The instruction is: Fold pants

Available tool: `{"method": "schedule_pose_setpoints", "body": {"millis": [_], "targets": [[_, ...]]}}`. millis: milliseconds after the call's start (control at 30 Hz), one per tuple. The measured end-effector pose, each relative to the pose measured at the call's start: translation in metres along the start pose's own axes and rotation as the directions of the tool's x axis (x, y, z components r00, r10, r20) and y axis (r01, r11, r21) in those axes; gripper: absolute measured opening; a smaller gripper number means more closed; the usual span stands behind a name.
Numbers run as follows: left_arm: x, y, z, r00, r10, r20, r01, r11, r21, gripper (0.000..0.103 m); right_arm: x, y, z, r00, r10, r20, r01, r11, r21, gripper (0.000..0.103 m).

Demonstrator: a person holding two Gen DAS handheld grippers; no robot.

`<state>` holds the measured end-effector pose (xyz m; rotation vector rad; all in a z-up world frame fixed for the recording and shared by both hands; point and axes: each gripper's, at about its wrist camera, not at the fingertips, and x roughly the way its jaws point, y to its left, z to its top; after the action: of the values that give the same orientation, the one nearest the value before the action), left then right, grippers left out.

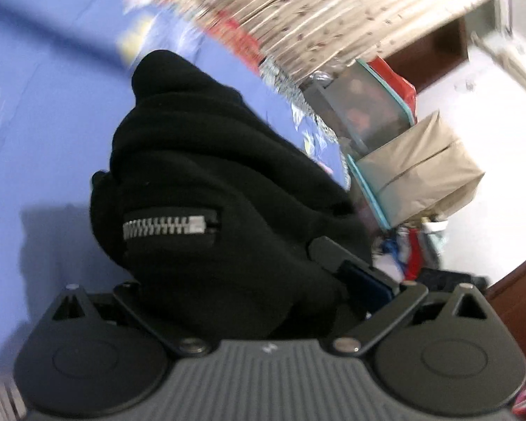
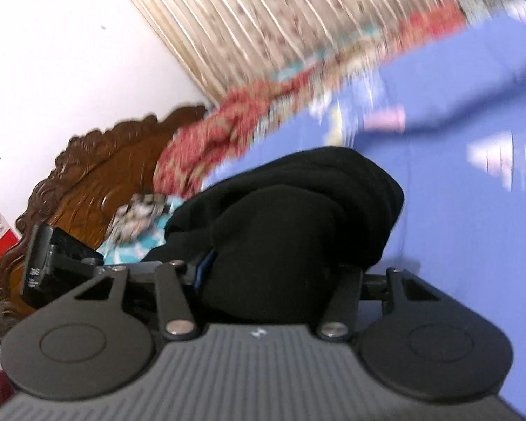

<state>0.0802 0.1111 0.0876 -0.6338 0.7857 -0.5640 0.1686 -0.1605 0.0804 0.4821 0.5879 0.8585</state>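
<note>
A periwinkle-blue bed sheet [image 1: 52,112] covers the working surface, smooth apart from a few long shallow creases and some pale printed patches, blurred in both views. Behind it hangs a pleated beige curtain with a small dark floral print [image 2: 263,24], and a white wall [image 2: 70,52] stands beside it. A carved dark-brown wooden headboard [image 2: 98,182] bounds one end of the bed, with a rumpled red patterned cloth [image 2: 207,147] heaped against it.

In the left wrist view the far side of the bed drops off to a white floor [image 1: 473,112]. Crowded along that edge are a clear plastic storage box with a teal rim [image 1: 375,108], a red bag [image 1: 399,77] behind it, and a parcel wrapped in tan paper [image 1: 420,172]. That side is tight; the blue sheet to the left lies open.

The bulky black fleece pants with a silver metal zipper [image 1: 193,182] are bunched into a thick mound above the sheet. The left gripper [image 1: 242,280] has the bundle wedged between its fingers, clamped on the cloth; the fingertips are buried in fabric. The right gripper [image 2: 270,273] likewise holds a fat roll of the same pants between its fingers, and the fabric fills the gap. Another black gripper finger [image 2: 49,259] shows at the left of the right wrist view.
</note>
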Motion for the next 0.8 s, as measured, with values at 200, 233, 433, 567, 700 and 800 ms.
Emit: {"method": "schedule_pose_setpoints", "body": {"millis": [200, 233, 433, 567, 700, 800], "targets": [[0.087, 0.016, 0.072, 0.991, 0.133, -0.014, -0.131, 0.987, 0.089, 0.101, 0.048, -0.07, 0.044, 0.994, -0.077, 0.08, 0.077, 0.997, 0.0, 0.055], [0.105, 0.022, 0.081, 0.988, 0.156, -0.021, -0.154, 0.984, 0.086, 0.101, 0.057, -0.084, 0.047, 0.992, -0.095, 0.08, 0.094, 0.996, 0.01, 0.055], [0.176, 0.062, 0.083, 0.938, 0.336, -0.09, -0.329, 0.941, 0.083, 0.103, 0.104, -0.147, 0.034, 0.974, -0.224, -0.023, 0.225, 0.968, 0.114, 0.06], [0.178, 0.055, 0.076, 0.928, 0.367, -0.059, -0.36, 0.927, 0.101, 0.103, 0.086, -0.15, 0.022, 0.955, -0.296, -0.013, 0.294, 0.939, 0.179, 0.085], [0.168, 0.028, 0.067, 0.868, 0.497, -0.021, -0.489, 0.86, 0.148, 0.103, 0.053, -0.128, 0.02, 0.913, -0.408, 0.019, 0.401, 0.904, 0.148, 0.088], [0.152, 0.004, 0.057, 0.826, 0.564, 0.006, -0.556, 0.812, 0.175, 0.103, 0.015, -0.105, 0.007, 0.888, -0.458, 0.031, 0.448, 0.88, 0.155, 0.089]]}}
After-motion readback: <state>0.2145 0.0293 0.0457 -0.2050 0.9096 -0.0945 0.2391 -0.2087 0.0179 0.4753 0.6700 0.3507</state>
